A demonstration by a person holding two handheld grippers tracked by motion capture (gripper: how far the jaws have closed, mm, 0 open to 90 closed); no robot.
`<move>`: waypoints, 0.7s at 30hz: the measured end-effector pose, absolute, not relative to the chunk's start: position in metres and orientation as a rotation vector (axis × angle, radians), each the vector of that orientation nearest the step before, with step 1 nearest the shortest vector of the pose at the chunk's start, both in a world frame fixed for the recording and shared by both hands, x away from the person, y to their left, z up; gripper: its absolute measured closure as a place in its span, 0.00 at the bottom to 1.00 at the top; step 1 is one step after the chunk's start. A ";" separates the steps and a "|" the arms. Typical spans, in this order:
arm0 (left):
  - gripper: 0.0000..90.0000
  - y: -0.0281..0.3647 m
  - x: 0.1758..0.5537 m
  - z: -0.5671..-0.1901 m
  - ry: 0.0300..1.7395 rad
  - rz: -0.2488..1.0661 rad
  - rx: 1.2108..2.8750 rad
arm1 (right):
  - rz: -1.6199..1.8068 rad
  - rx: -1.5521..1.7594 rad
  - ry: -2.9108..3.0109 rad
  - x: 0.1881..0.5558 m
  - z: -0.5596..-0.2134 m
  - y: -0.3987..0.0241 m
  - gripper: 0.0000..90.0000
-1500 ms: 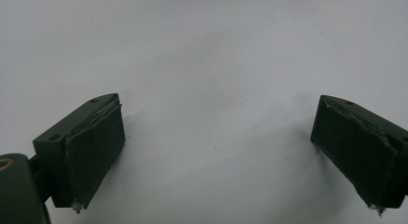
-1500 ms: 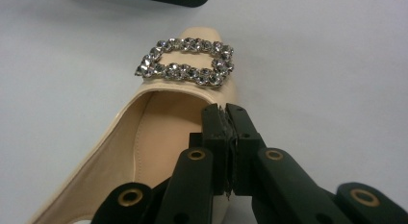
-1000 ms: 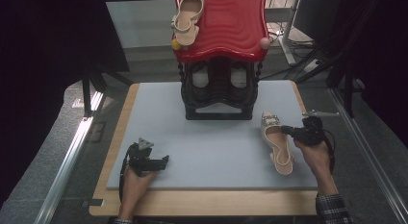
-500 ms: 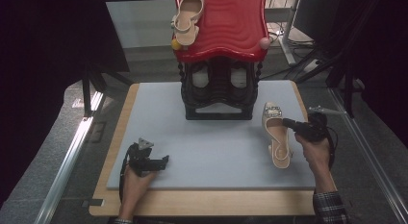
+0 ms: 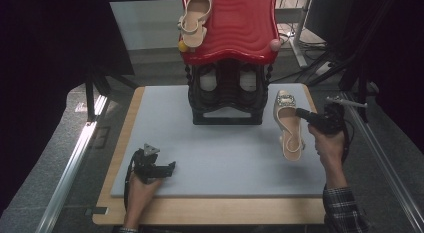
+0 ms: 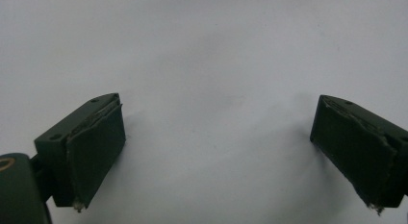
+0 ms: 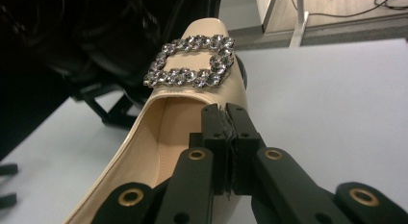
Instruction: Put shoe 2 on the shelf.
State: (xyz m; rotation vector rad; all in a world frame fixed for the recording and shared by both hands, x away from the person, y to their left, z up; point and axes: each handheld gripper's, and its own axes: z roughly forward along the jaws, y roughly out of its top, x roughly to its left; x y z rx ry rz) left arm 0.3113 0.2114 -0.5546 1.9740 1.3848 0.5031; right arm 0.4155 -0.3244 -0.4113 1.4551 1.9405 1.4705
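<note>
Right gripper [image 7: 230, 152] pinched on the thin side wall of the beige slingback shoe [image 5: 289, 124], right of centre in the high view, just beside the black rack [image 5: 227, 95] under the red wavy shelf [image 5: 235, 25], where its mate [image 5: 194, 15] lies at upper left. Likely to slip or swing from so narrow a hold on smooth, glossy leather, or to knock the rack, the square rhinestone buckle [image 7: 191, 65] weighting the toe. Left gripper [image 6: 216, 156] spread wide over the matte grey mat [image 5: 165, 133], lower left, holding nothing.
</note>
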 end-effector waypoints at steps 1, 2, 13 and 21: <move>0.06 0.211 0.311 -0.555 1.385 0.503 1.974 | 1.474 1.457 1.935 0.417 -0.408 -0.324 0.98; 0.06 0.211 0.311 -0.555 1.385 0.503 1.974 | 1.479 1.459 1.927 0.418 -0.405 -0.324 0.98; 0.06 0.211 0.311 -0.555 1.385 0.504 1.974 | 1.534 1.472 1.835 0.435 -0.369 -0.327 0.98; 0.06 0.211 0.311 -0.555 1.386 0.506 1.973 | 1.562 1.469 1.786 0.448 -0.343 -0.328 0.98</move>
